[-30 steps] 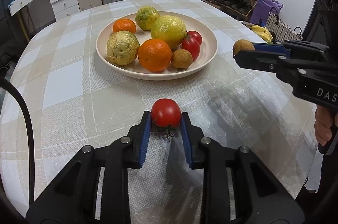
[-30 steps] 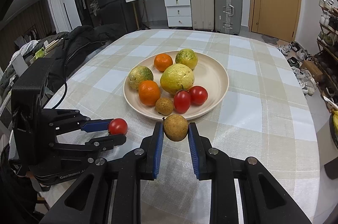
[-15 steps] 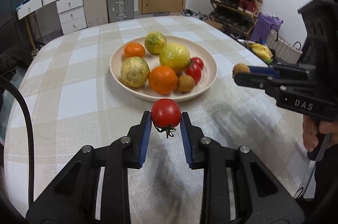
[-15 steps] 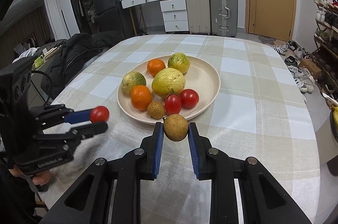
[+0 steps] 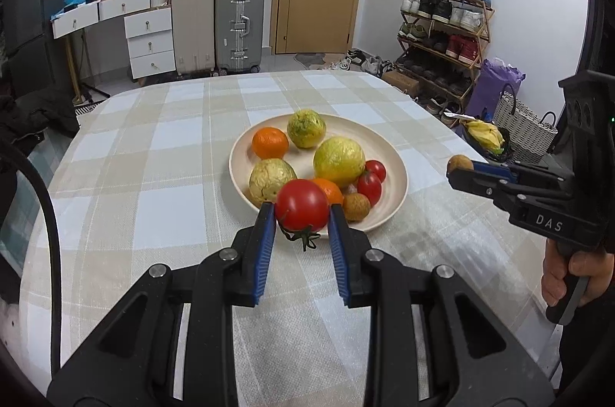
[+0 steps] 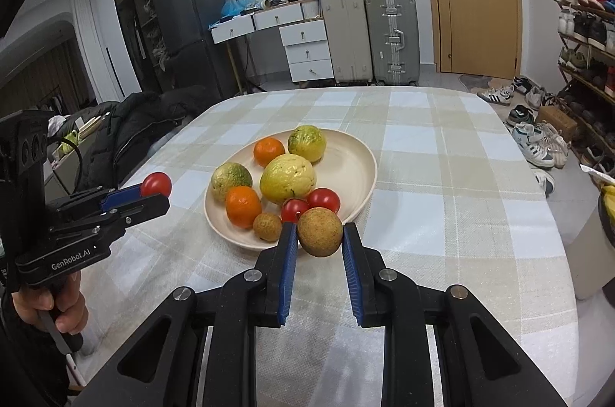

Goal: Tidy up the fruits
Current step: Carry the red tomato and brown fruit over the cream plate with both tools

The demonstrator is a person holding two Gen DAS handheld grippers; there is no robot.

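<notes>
A red tomato [image 5: 302, 205] sits clamped between the blue pads of the left claw [image 5: 301, 215], held in the air just short of the near rim of the cream plate [image 5: 396, 191]. The right claw [image 6: 319, 234] is closed on a small brown fruit [image 6: 319, 232], also off the counter [image 6: 442, 176], near the plate's front edge. On the plate lie two oranges, three yellow-green fruits, two tomatoes and another small brown fruit. Suitcases [image 6: 392, 38] stand by the far wall
</notes>
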